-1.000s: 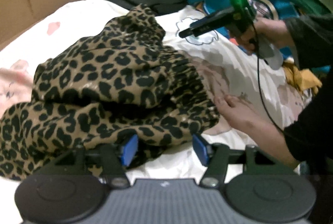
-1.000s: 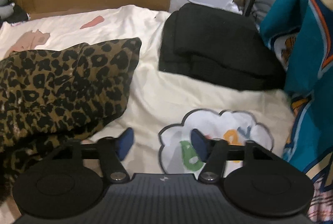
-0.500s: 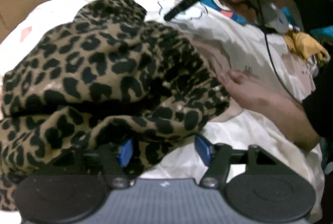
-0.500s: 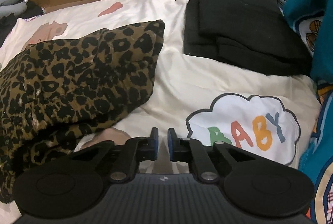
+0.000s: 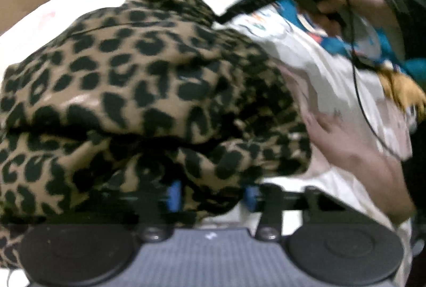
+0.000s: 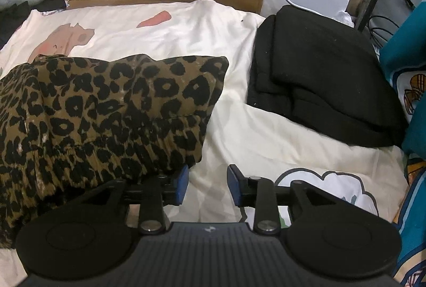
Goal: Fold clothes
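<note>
Leopard-print brown fabric garment (image 5: 149,89) is heaped on the cream printed bedsheet (image 6: 239,127), long axis running 9 to 3. My left gripper (image 5: 210,196) has just been closing; a fold sits between its jaws, so I read it as clamped. Right gripper (image 6: 207,184) has just been opening, jaws apart and empty, garment edge at 10 o'clock just beside them.

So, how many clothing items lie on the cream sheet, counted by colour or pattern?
Leopard-print garment: 1
Black folded garment: 1
Total: 2
</note>
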Demonstrator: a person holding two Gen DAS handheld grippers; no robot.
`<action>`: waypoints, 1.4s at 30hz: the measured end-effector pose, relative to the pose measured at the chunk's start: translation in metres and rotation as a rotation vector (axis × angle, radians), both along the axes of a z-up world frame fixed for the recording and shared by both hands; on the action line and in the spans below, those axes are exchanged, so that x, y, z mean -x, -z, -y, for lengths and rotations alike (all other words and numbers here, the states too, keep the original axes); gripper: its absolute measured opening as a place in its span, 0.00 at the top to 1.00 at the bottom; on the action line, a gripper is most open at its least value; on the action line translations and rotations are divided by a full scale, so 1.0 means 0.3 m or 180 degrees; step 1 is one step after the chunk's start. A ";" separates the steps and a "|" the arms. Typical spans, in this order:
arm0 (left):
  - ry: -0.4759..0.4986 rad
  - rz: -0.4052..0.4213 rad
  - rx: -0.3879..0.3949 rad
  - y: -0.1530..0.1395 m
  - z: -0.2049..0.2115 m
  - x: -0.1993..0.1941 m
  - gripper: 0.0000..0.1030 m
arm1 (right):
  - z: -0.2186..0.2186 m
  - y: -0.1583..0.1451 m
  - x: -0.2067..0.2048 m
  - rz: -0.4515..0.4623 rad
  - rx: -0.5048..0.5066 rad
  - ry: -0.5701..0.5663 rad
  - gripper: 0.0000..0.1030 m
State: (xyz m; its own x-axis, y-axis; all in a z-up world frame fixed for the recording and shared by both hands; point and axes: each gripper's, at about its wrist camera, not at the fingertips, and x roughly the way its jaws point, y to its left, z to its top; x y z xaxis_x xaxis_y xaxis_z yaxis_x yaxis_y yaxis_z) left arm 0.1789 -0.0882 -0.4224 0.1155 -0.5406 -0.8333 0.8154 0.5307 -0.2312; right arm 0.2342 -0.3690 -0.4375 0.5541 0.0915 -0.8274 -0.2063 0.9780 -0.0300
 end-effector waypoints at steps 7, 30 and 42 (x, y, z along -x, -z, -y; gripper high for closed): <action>-0.0650 -0.0160 0.0506 -0.120 -0.131 -0.066 0.97 | -0.001 -0.028 -0.017 0.0069 -0.0092 -0.0160 0.62; -0.2229 0.0068 0.0600 -0.336 -0.603 -0.383 0.59 | 0.088 -0.046 -0.143 0.0089 0.0153 -0.0250 0.36; -0.1117 -0.0059 0.0487 -0.301 -0.371 -0.101 0.28 | 0.079 -0.030 -0.079 0.0026 0.0145 -0.0112 0.16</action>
State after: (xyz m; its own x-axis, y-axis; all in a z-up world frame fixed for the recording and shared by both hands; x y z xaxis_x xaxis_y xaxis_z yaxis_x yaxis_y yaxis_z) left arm 0.2091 0.0231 -0.3321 0.3013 -0.5892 -0.7497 0.5854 0.7349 -0.3424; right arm 0.2579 -0.3927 -0.4286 0.5581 0.0733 -0.8265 -0.2400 0.9678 -0.0762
